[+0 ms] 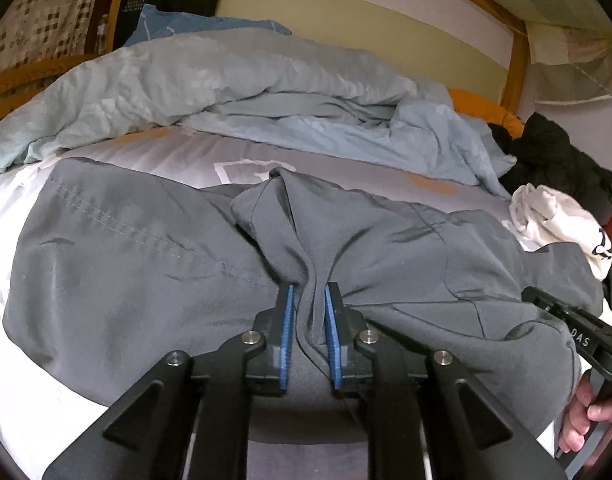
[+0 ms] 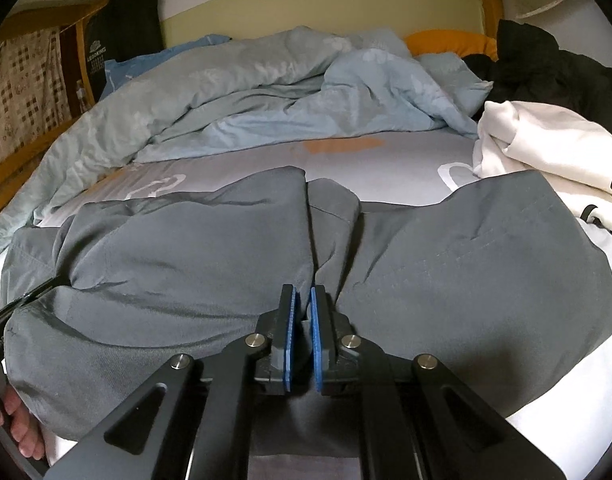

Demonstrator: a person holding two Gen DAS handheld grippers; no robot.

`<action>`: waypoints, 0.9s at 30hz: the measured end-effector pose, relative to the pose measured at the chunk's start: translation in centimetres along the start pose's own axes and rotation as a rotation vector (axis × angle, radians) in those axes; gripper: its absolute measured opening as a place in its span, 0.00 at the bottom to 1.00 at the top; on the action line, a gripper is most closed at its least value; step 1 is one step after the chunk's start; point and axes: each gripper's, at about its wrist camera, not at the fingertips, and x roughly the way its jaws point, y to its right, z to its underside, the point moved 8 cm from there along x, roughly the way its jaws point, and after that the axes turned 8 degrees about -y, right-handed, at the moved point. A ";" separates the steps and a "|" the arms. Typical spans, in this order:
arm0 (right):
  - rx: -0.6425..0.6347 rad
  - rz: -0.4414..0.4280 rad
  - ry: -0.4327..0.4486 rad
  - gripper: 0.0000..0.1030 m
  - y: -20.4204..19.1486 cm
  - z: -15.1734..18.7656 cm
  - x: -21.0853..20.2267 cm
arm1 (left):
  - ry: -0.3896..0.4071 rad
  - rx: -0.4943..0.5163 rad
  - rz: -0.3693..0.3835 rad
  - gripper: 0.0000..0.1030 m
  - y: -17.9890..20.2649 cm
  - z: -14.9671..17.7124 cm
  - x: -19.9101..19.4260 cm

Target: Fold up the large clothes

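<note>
A large dark grey garment [image 1: 125, 264] lies spread across the near part of the bed, and it also fills the right wrist view [image 2: 466, 264]. My left gripper [image 1: 309, 292] is shut on a bunched fold of the grey cloth near its front edge. My right gripper [image 2: 302, 294] is shut on another fold of the same garment, with cloth pinched between the blue pads [image 2: 317, 332]. The right gripper's body shows at the right edge of the left wrist view [image 1: 574, 328], and the left one at the left edge of the right wrist view [image 2: 1, 320].
A crumpled light blue duvet [image 1: 265, 96] lies across the back of the bed. A white garment [image 2: 546, 148] and a black one [image 2: 554, 68] are piled at the right. The grey bedsheet [image 2: 386, 172] lies between. A wooden bed frame [image 1: 514, 60] rises behind.
</note>
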 end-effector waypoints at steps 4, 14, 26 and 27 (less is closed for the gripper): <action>-0.005 0.036 0.042 0.08 -0.1 0.3 -1.9 | 0.001 0.092 -0.055 0.18 1.0 0.1 -2.4; -0.040 0.013 0.108 0.09 0.4 2.7 -9.4 | -0.015 0.233 0.189 0.18 10.3 3.0 -6.6; 0.351 -0.244 -0.010 0.15 8.7 5.7 -7.2 | -0.052 0.096 0.157 0.20 9.0 3.3 0.1; 0.388 -0.264 -0.019 0.16 9.1 6.0 -6.8 | -0.049 0.095 0.157 0.20 9.0 3.4 0.1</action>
